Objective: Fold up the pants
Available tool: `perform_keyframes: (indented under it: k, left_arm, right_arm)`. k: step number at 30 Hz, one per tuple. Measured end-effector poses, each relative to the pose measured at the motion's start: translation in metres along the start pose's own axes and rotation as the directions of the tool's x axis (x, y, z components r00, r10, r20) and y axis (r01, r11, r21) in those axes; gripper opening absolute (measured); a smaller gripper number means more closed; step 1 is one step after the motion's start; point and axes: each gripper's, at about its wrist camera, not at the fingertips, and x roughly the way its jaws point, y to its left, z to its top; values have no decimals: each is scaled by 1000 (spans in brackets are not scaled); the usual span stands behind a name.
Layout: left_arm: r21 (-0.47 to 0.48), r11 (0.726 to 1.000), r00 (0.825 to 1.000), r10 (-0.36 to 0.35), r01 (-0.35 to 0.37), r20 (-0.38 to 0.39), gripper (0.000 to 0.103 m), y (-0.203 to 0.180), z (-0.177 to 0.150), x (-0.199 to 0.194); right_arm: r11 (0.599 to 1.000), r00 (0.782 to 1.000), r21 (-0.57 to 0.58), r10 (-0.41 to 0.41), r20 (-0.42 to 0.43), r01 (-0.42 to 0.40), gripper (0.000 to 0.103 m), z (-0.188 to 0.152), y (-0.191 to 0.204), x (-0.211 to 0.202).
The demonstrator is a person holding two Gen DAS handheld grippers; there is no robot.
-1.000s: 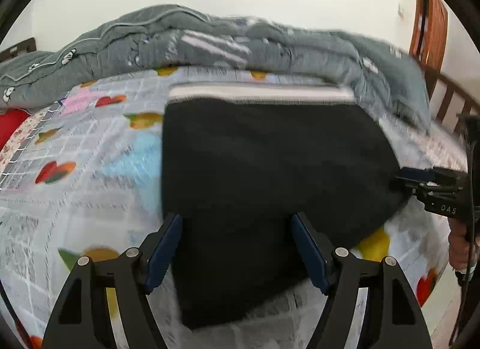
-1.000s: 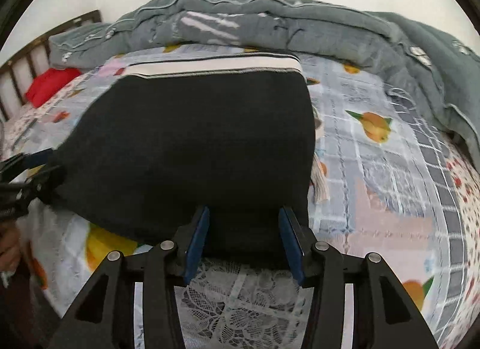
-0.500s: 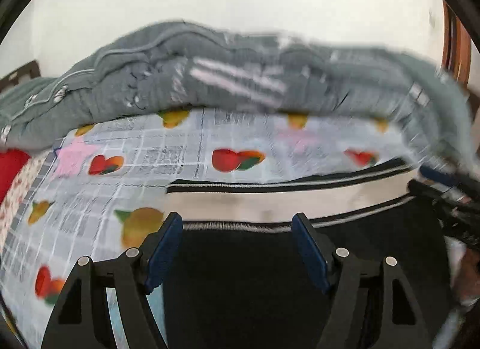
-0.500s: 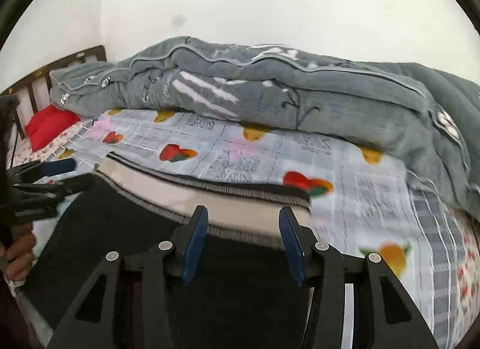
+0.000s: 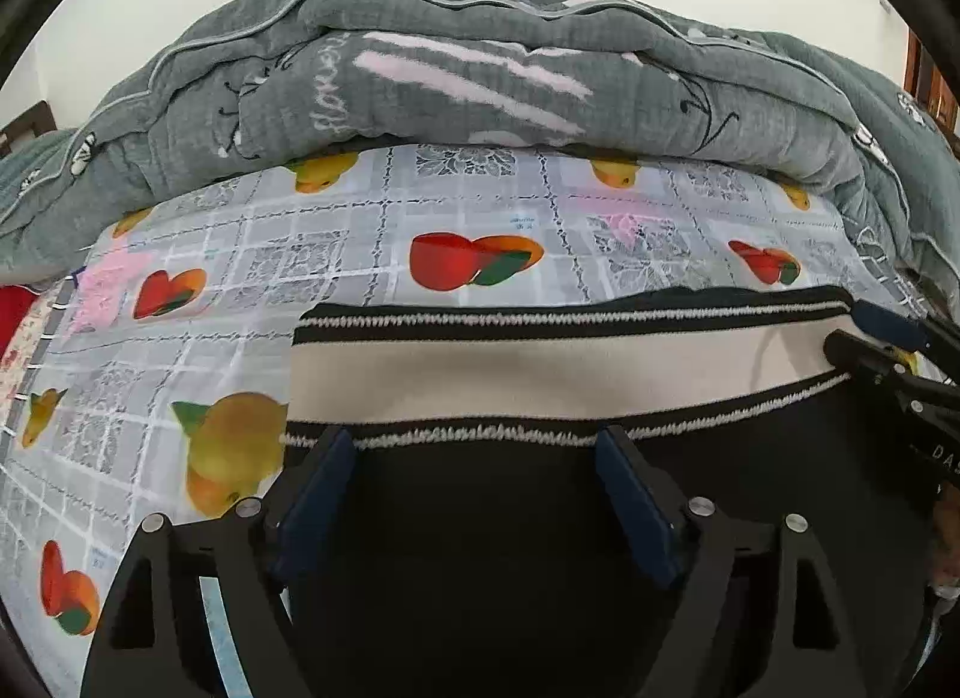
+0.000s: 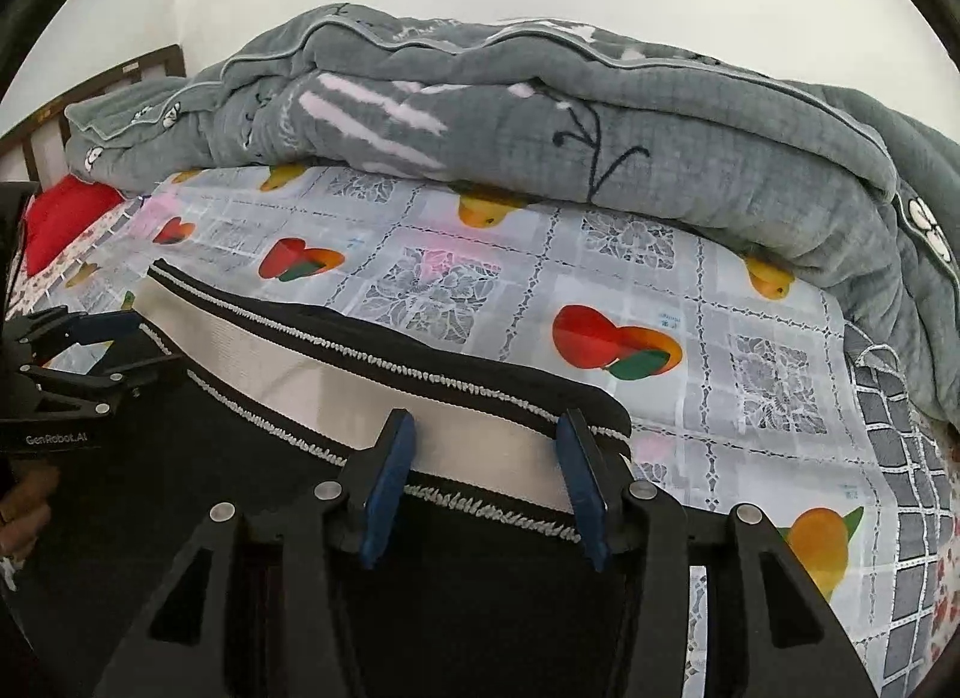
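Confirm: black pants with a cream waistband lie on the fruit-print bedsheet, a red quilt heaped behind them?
Not quite: the heaped quilt is grey, not red, as the right wrist view shows. The black pants with the cream waistband do lie on the fruit-print bedsheet.

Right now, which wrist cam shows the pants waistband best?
Left wrist view: the waistband runs nearly edge to edge, cream band and both stitched black stripes visible, its left end clear. The right wrist view shows the waistband slanted, with the right gripper covering part of its near end.
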Motion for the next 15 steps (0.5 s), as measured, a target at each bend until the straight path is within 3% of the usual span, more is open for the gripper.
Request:
perform_keyframes:
  k: [5, 9, 12, 15]
  left_arm:
    - [14, 999, 999, 34, -34, -20, 82, -5, -27, -37]
    - [32, 998, 998, 57, -58, 25, 82, -18, -67, -75]
    - [15, 1000, 999, 13, -14, 37, 82, -24, -102, -100]
    - [-20, 1000, 999, 13, -12, 53, 82, -24, -131, -127]
  right_arm:
    - [1000, 1000, 27, 7, -28, -6, 53, -16, 0, -33]
    - [999, 1000, 44, 5, -30, -3, 53, -53, 7, -70]
    - [998, 1000, 54, -20, -21, 21, 54, -88, 14, -101]
    - [995, 998, 98, -29, -60, 35, 54, -120, 16, -120]
